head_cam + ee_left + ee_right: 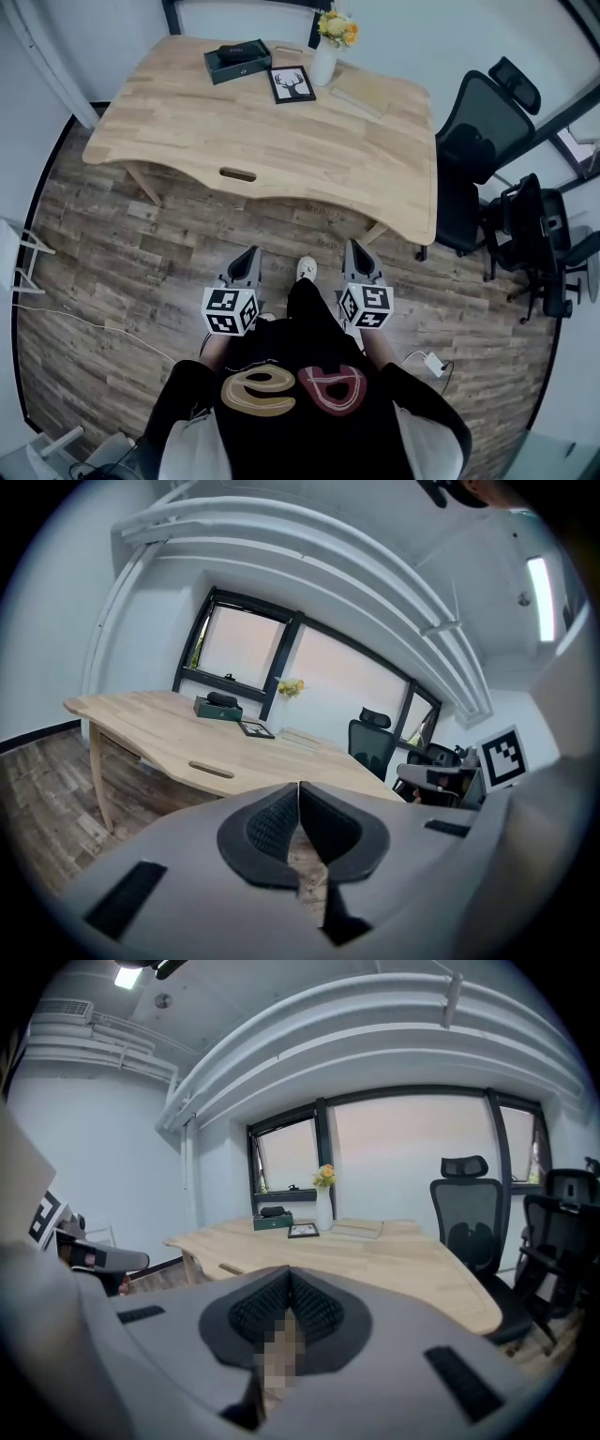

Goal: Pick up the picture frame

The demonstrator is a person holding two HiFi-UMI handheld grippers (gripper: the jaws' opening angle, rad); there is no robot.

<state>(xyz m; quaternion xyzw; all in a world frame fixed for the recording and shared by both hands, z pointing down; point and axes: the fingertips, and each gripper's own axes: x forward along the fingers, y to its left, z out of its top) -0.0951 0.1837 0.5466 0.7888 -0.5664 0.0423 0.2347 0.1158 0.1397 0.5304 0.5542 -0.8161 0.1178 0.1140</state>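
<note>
- The picture frame sits on the far part of the tabletop, towards the back edge. It is between a dark green box and a white vase of yellow flowers, just beside the vase. From here I cannot tell whether it lies flat or leans on a stand.
- It has a dark border around a pale print of a deer's head.
- The left tongs and the right tongs are both pressed together with nothing between them. The person holds them low, over the wooden floor, well short of the tabletop's near edge.
- I would guess the frame is small, light and stiff, easy for one pair of tongs to lift.
- The front is probably glazed, so likely smooth, slippery and breakable if knocked or dropped.
- The best hold looks like the dark border, pinched across the frame's thin depth at one edge, not pressed on the glazed face.
- The edge facing the box seems the safer one to go for, since the vase stands so close on the other side and could tip.
- The tongs will need to spread before they reach it.
</note>
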